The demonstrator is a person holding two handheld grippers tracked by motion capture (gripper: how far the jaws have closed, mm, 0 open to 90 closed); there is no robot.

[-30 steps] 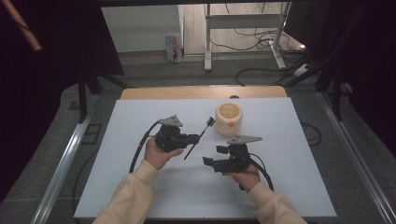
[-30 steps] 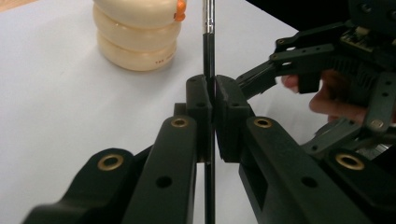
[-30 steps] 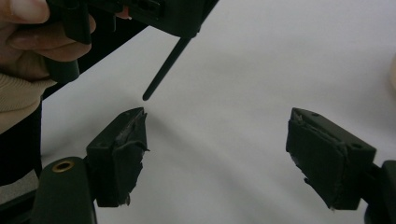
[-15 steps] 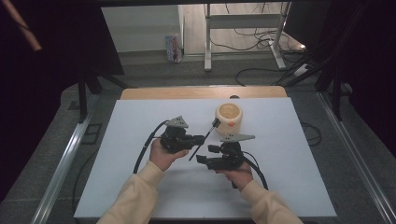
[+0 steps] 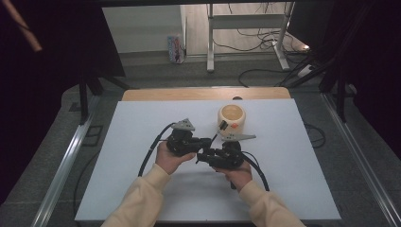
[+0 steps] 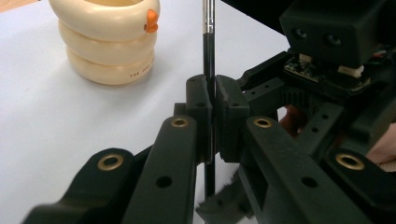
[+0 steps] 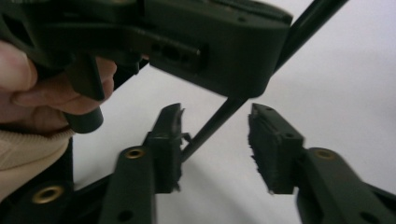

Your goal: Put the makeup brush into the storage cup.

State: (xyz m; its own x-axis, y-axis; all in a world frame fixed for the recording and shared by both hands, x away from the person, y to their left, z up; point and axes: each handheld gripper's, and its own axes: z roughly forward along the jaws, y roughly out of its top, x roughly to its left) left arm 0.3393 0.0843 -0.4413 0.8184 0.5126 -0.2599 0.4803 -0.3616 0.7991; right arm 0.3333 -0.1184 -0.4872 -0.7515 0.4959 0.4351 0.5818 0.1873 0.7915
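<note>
While a person in cream sleeves works at the white counter (image 5: 142, 189), the left tongs (image 6: 213, 100) are clamped shut on a thin black rod with a metal-banded upper section (image 6: 208, 56). Seen in the left gripper view, the rod stands upright between the 2 pads, its lower end showing below them, and its top runs out of frame.

From above, the left tongs (image 5: 204, 144) and the right tongs (image 5: 202, 157) meet at the middle of the counter, held close together, with the rod (image 5: 217, 132) slanting up and away toward a cream ribbed round holder with an orange spot (image 5: 232, 118). That holder stands just beyond the hands, apart from both tools.

Seen in the right gripper view, the right tongs (image 7: 215, 140) have just been closing, and the lower stretch of the rod (image 7: 210, 128) lies between their jaws. It sits against the left pad (image 7: 169, 140), while the right pad (image 7: 271, 149) stands clear of it, so no grip is made there.
</note>
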